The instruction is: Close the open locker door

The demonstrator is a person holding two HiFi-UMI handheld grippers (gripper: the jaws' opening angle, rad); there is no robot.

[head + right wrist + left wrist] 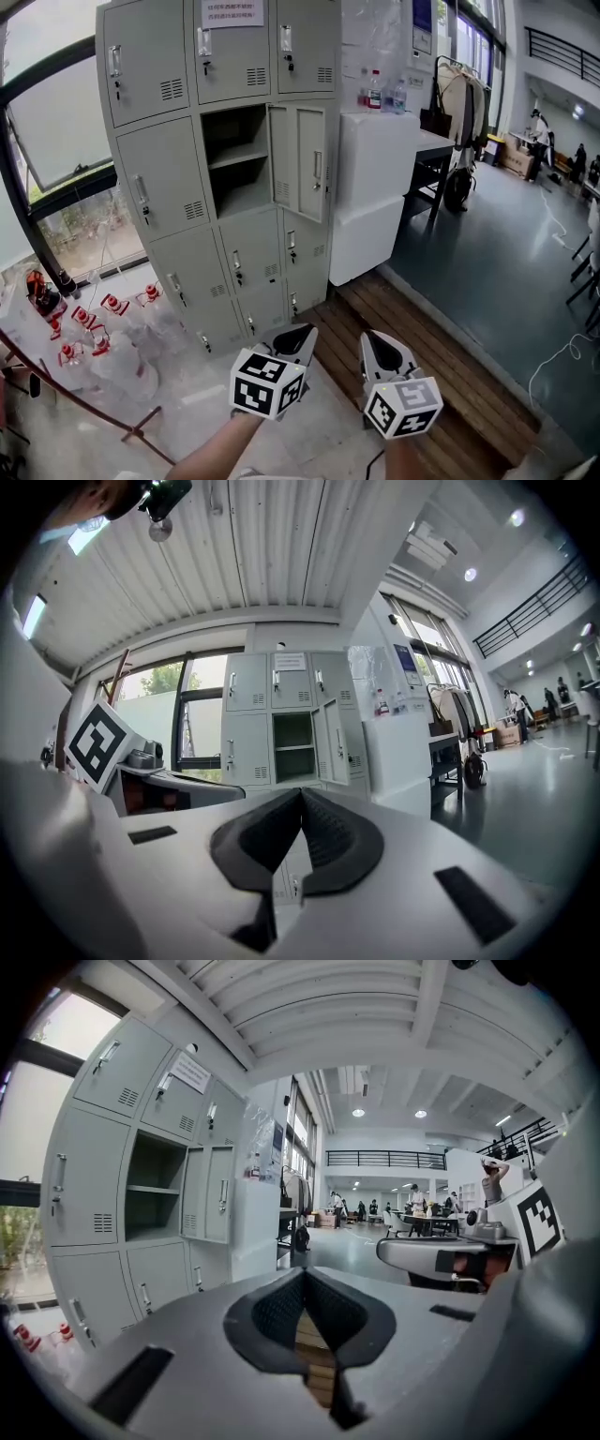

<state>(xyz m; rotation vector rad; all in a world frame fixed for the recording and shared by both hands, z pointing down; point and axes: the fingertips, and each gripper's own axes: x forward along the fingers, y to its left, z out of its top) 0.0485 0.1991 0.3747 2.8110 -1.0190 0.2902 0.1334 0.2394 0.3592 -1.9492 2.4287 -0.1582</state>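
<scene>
A grey bank of lockers (187, 169) stands ahead of me. One middle compartment (236, 159) is open, with a shelf inside, and its door (300, 161) is swung out to the right. The same open door (214, 1192) shows in the left gripper view, and the door (339, 744) also in the right gripper view. My left gripper (302, 335) and right gripper (379, 343) are held low, well short of the lockers. Both have their jaws shut with nothing between them.
A white box-like cabinet (375, 187) stands right of the lockers, with bottles (375, 90) on top. Beyond it are a dark table (433, 150) and a coat rack (461, 94). Red-and-white objects (89, 319) lie on the floor at left. Wooden planks (441, 366) run below right.
</scene>
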